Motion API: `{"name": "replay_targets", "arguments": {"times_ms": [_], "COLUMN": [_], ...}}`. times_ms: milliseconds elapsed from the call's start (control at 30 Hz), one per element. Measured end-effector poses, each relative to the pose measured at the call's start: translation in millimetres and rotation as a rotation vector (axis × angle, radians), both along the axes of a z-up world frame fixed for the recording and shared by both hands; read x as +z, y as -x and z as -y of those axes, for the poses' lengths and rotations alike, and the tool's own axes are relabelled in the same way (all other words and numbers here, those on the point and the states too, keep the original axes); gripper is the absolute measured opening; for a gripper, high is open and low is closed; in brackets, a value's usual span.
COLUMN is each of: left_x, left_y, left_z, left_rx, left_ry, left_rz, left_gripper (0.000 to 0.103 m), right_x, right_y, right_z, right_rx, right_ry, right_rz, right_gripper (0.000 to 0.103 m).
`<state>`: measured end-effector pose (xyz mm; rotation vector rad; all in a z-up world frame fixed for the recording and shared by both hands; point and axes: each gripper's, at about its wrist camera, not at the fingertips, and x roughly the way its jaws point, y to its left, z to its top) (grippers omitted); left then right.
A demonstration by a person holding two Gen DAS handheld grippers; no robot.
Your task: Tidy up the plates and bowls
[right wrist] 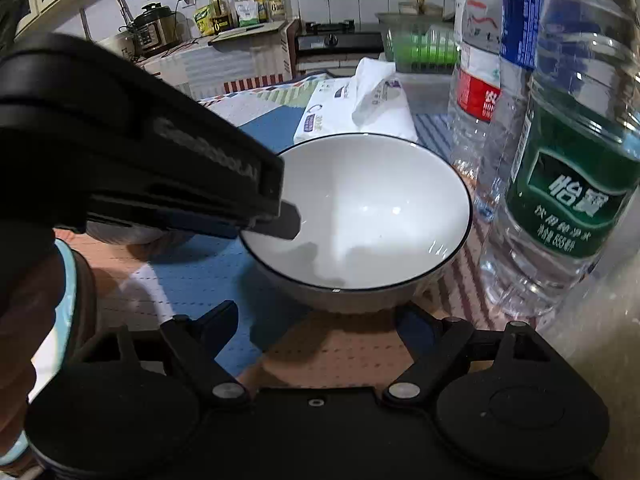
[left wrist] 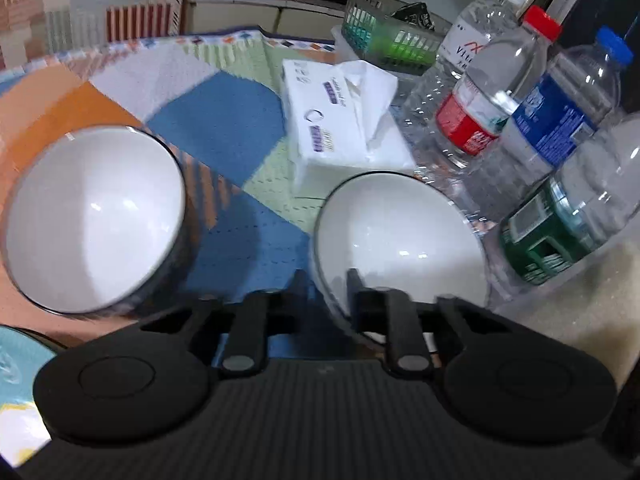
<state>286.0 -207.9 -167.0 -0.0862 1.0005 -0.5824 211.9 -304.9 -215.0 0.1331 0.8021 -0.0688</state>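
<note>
Two white bowls with dark rims sit on a patchwork cloth. In the left wrist view one bowl is at the left and the other bowl is at centre right. My left gripper is shut on the near rim of the right bowl, one finger inside and one outside. The right wrist view shows the same bowl with the left gripper clamped on its left rim. My right gripper is open and empty, just in front of the bowl. A light blue plate's edge shows at lower left.
Several plastic water bottles stand close to the right of the held bowl, the nearest with a green label. A white tissue pack lies behind it. A grey-green basket sits at the back. A kitchen counter with jars stands beyond.
</note>
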Motion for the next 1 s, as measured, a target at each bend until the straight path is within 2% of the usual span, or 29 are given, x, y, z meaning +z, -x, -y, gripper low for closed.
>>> {"name": "replay_targets", "arguments": {"times_ms": [100, 200, 500, 667, 1000], "left_x": [-1.9, -3.2, 3.1, 20.9, 71.5], "left_y": [-2.6, -2.1, 3.0, 12.7, 58.6], "left_z": [-5.1, -5.4, -10.3, -29.5, -56.5], "left_rx": [0.016, 0.012, 0.025, 0.071, 0.055], "left_ry": [0.036, 0.006, -0.003, 0.043, -0.002], "left_rz": [-0.023, -0.019, -0.072, -0.147, -0.132], "left_gripper": [0.013, 0.007, 0.006, 0.007, 0.008], "right_x": [-5.5, -9.2, -9.5, 2.3, 47.4], "right_y": [0.0, -0.1, -0.4, 15.8, 64.7], "right_z": [-0.2, 3.1, 2.0, -5.6, -25.7], "right_rx": [-0.004, -0.009, 0.022, 0.04, 0.136], "right_ry": [0.052, 0.084, 0.102, 0.107, 0.096], "right_rz": [0.033, 0.065, 0.079, 0.1, 0.17], "right_gripper": [0.089, 0.089, 0.09, 0.09, 0.09]}}
